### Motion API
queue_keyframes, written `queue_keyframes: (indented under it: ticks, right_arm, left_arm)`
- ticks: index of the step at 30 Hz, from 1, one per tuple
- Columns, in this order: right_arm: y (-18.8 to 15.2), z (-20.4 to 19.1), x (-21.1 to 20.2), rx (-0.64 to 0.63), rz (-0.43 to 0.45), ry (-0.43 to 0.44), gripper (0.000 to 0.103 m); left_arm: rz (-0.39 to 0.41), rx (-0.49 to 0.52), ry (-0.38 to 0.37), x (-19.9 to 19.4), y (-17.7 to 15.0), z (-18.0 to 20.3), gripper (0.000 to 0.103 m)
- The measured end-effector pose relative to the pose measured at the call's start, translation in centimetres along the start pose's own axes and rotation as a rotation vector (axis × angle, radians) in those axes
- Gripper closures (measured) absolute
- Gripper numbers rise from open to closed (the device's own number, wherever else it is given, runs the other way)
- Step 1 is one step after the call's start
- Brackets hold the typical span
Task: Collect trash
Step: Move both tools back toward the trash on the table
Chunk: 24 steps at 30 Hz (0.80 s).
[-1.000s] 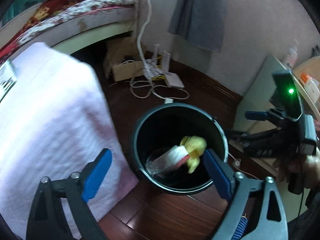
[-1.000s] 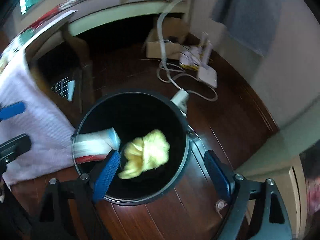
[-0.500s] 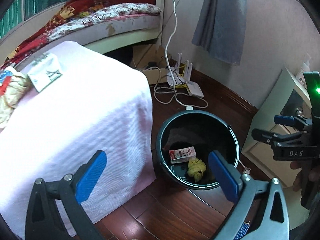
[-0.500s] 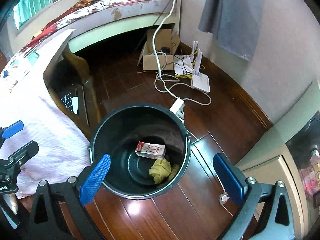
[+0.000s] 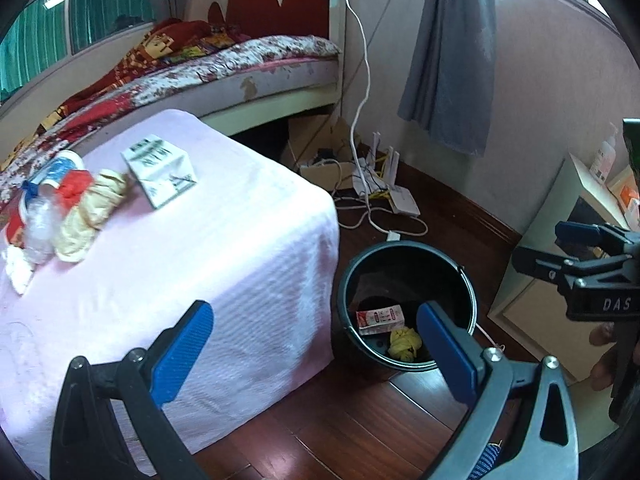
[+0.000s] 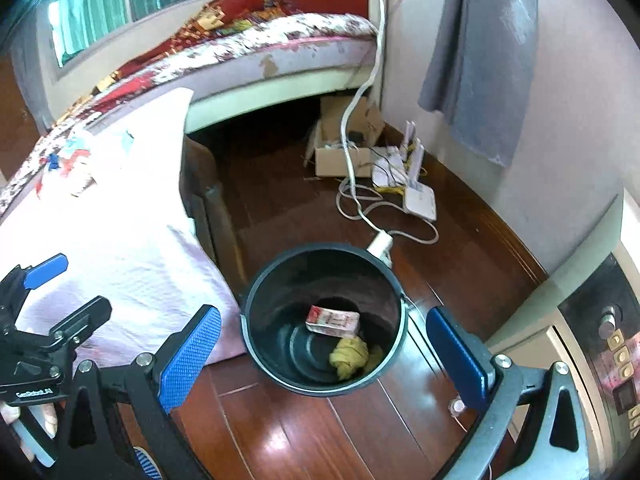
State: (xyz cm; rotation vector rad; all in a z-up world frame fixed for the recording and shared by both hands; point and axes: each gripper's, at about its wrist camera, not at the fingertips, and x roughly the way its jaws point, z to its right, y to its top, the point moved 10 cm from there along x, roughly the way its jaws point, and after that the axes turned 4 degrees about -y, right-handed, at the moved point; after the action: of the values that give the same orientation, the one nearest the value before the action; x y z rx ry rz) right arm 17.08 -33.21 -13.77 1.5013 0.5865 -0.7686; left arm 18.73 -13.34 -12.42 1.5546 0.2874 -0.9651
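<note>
- Above the wooden floor [image 6: 288,432], both tools hang empty: the left hand-held gripper [image 5: 316,354] has its blue pads spread wide with nothing between them, and the right hand-held gripper [image 6: 324,354] stands just as wide, also bare.
- Directly beyond the right hand-held gripper sits the black bin [image 6: 256,312], on the floor just beside the worktop's near right corner; a red-and-white carton [image 6: 333,322] and a yellow crumpled wad [image 6: 349,356] already lie at its bottom.
- Left of the bin stands the worktop [image 5: 224,264], draped in a pale pink cloth.
- Remaining trash lies at its far left: a white-and-green carton [image 5: 160,170], a cream crumpled cloth or paper [image 5: 90,216], a red scrap [image 5: 74,188], a blue-and-white cup [image 5: 56,170] and clear plastic wrap [image 5: 38,228].
- From the left hand-held gripper this heap lies up and to the left, well apart; the white-and-green carton is its nearest piece, its long axis running from far left to near right.
- My judgement: the left hand-held gripper is the nearer, since the right one's view shows the heap only at the distant left edge, so the left should reach first and close across the carton's short side.
</note>
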Motion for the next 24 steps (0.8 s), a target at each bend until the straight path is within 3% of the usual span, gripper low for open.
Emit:
queue_keyframes:
  ticks: [3, 7, 11, 17, 24]
  right_arm:
    - [0.4, -2.3, -0.5, -0.032, 0.011, 0.045, 0.0]
    - [1.2, -5.0, -0.3, -0.084, 0.026, 0.028, 0.0]
    - [2.6, -7.1, 0.2, -0.058, 0.004, 0.067, 0.0]
    - [5.2, -12.3, -0.3, -0.076, 0.062, 0.141, 0.0]
    - [6.8, -21.6, -0.8, -0.178, 0.123, 0.237, 0.001]
  left_arm:
    - [0.021, -0.018, -0.002, -1.2, 0.3, -1.2, 0.001]
    - [0.058, -0.035, 0.02, -2.6, 0.4, -3.4, 0.001]
    - [0.082, -0.069, 0.05, -3.7, 0.1, -6.7, 0.001]
    - [0.106, -0.149, 0.149, -5.3, -0.9, -13.3, 0.002]
    - [0.125, -0.256, 0.281, -7.7, -2.8, -21.5, 0.005]
